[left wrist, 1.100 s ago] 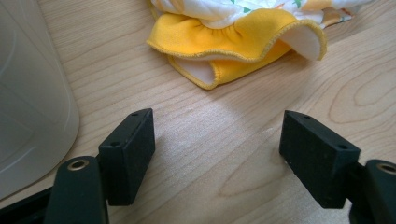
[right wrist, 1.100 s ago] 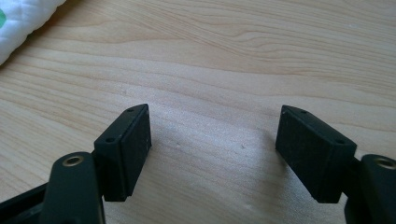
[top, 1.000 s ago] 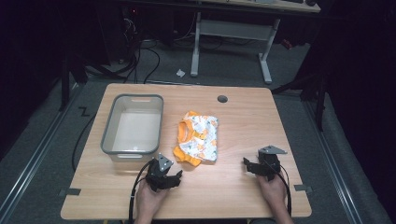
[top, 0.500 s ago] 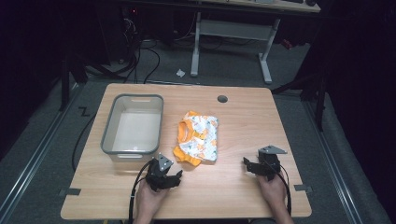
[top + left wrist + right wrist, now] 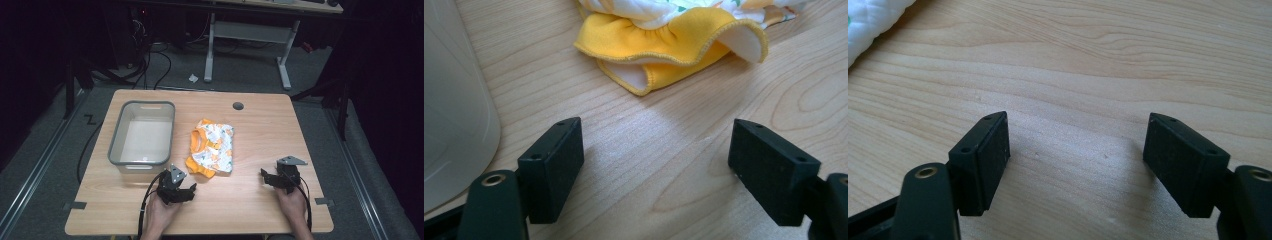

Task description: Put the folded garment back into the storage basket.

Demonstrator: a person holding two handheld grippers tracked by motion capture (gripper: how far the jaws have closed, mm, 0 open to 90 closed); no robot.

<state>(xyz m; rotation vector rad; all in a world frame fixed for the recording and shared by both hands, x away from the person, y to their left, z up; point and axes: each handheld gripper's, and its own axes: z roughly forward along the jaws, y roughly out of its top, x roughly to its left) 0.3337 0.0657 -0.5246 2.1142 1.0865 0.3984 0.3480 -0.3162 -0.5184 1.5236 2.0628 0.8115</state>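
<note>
A grey bin (image 5: pixel 142 134) stands left of the folded orange and white garment (image 5: pixel 212 148) on the table (image 5: pixel 260 130). The left gripper (image 5: pixel 180 192), jaws wide and empty, sits just before the garment's near edge. The right gripper (image 5: pixel 268 178), equally wide and empty, rests right of the garment. No writing is legible.

Bare wooden table (image 5: pixel 250 200) is lying open between the two hands. The grey plastic tub (image 5: pixel 142 133) and the crumpled orange-and-white garment (image 5: pixel 212 148) are blocking the way ahead on the left.
</note>
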